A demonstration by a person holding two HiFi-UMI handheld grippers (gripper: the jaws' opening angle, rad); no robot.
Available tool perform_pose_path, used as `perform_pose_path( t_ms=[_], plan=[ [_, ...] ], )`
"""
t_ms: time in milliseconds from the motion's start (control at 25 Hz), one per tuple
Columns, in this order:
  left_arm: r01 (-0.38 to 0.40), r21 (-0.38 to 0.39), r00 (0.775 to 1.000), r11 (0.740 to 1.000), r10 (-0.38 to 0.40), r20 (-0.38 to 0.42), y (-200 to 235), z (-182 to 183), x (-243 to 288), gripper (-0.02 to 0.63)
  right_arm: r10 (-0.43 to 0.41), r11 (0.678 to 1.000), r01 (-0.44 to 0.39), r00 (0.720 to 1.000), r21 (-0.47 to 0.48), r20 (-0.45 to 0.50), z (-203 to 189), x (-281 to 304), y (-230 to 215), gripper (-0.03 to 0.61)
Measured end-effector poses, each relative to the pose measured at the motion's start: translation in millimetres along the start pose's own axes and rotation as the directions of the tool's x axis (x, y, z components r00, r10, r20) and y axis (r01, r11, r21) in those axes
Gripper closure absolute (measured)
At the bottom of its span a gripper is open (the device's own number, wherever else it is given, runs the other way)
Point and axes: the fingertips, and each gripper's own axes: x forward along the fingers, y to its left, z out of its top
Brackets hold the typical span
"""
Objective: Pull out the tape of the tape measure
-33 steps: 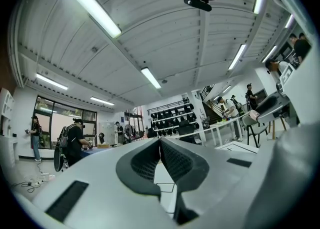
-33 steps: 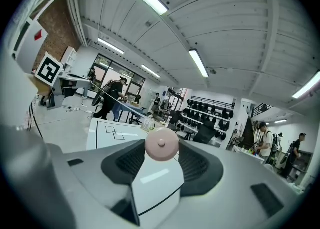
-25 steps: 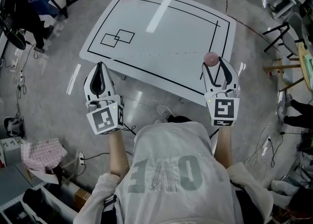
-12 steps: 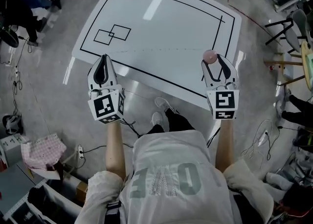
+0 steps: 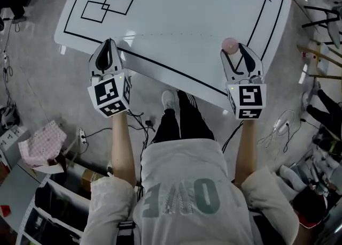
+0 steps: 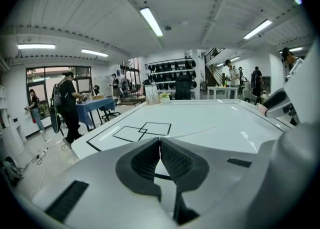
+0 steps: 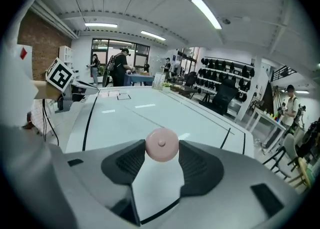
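Fingers of the left gripper are pressed together on the free end of the tape, while those of the right gripper clamp the round pink tape measure above the table's right side. With the thin tape already spanning the table's near side from gripper to gripper, the pull appears largely done, leaving at most more length to draw. White and glossy, the table bears two overlapping squares; around it lie a grey floor and cables, under strip lights.
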Motion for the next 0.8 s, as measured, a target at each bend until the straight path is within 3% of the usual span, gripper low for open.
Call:
perform_pose_path(
  t_ms=[320, 560, 800],
  plan=[
    [0.035, -0.021, 0.989, 0.999, -0.038, -0.144, -4, -38, 24, 0.584, 0.074, 0.991, -0.065, 0.994, 0.113, -0.079, -22, 25, 6, 0.351],
    [0.063, -0.028, 0.983, 0.998, -0.067, -0.172, -9, -40, 25, 0.583, 0.072, 0.991, -0.056, 0.988, 0.118, -0.137, -30, 34, 8, 0.351],
    [0.064, -0.013, 0.983, 0.998, -0.065, -0.173, -12, -35, 19, 0.583, 0.067, 0.993, -0.055, 0.991, 0.104, -0.117, -22, 30, 10, 0.319]
  ],
)
